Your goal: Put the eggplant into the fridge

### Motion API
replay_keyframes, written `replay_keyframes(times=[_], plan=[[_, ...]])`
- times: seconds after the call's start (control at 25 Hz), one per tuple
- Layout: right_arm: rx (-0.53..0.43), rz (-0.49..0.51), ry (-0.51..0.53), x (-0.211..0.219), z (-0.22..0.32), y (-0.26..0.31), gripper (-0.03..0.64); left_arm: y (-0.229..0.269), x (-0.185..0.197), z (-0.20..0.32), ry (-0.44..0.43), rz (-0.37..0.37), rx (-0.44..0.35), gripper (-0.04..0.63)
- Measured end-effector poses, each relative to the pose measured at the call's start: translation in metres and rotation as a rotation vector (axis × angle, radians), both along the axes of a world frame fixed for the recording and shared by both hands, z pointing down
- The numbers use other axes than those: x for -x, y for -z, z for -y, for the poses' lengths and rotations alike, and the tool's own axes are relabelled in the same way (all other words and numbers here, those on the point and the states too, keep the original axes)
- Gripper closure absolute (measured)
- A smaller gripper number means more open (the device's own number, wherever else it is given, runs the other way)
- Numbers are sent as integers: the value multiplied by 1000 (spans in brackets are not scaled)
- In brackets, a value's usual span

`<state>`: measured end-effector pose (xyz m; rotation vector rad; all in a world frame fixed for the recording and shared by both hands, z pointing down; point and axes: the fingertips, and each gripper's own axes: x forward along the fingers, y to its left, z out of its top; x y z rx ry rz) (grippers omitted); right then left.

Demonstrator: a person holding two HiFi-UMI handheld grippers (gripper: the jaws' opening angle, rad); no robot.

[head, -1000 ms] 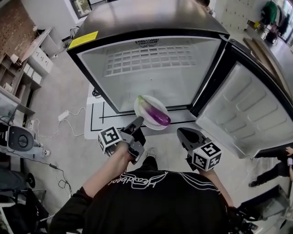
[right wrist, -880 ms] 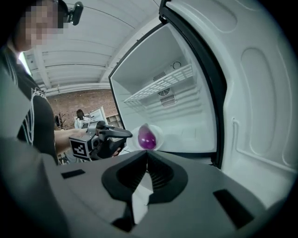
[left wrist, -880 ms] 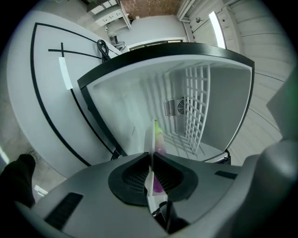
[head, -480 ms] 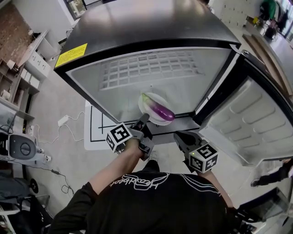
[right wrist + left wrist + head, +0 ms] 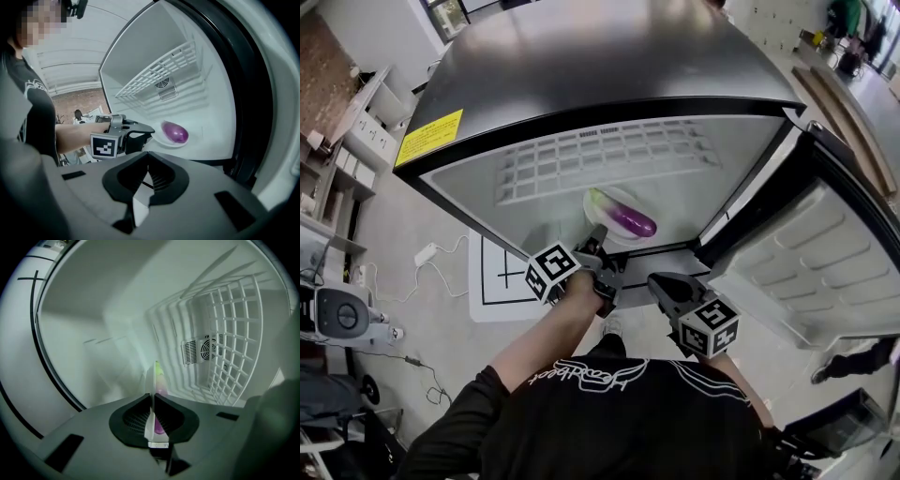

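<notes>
The open fridge [image 5: 534, 187] stands white before me. My left tongs [image 5: 598, 242] are clamped on the rim of the plate [image 5: 591, 214]. The eggplant [image 5: 628, 219] lies slantwise on it just beyond them, already inside. My right tongs [image 5: 658, 281] hang closed and empty, nearer me.

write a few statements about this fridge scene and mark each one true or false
1. The eggplant lies on a white plate. True.
2. The left gripper has its fingers shut on the plate's rim. True.
3. The fridge door is closed. False: it stands wide open, swung out to the right.
4. The right gripper holds the eggplant. False: nothing is between its fingers, and it hangs outside the fridge, beside the left gripper.
5. The eggplant is green all over. False: it is purple, with a green stem end.
</notes>
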<state>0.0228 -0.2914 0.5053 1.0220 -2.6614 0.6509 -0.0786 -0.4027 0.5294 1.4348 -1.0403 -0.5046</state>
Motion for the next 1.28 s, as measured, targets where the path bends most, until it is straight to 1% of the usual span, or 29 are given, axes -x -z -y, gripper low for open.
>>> replay_keyframes(times=[0.2, 0.44, 0.64, 0.84, 0.96, 1.04, 1.2, 1.28], plan=[[3, 6, -7, 2, 6, -1, 609, -4, -1, 17, 7, 19, 26, 569], [14, 12, -16, 2, 8, -2, 609, -5, 3, 29, 12, 35, 39, 569], [19, 11, -20, 1, 9, -2, 609, -9, 8, 34, 11, 75, 59, 569], [17, 10, -26, -3, 10, 1, 609, -16, 9, 34, -5, 109, 96, 561], [16, 11, -29, -4, 9, 2, 609, -18, 7, 33, -23, 125, 103, 469], [15, 13, -32, -5, 8, 3, 609, -19, 7, 31, -28, 136, 109, 424], [13, 13, -35, -9, 5, 4, 609, -17, 10, 31, -17, 161, 94, 363], [12, 14, -33, -9, 2, 5, 609, -14, 11, 28, -11, 162, 82, 347]])
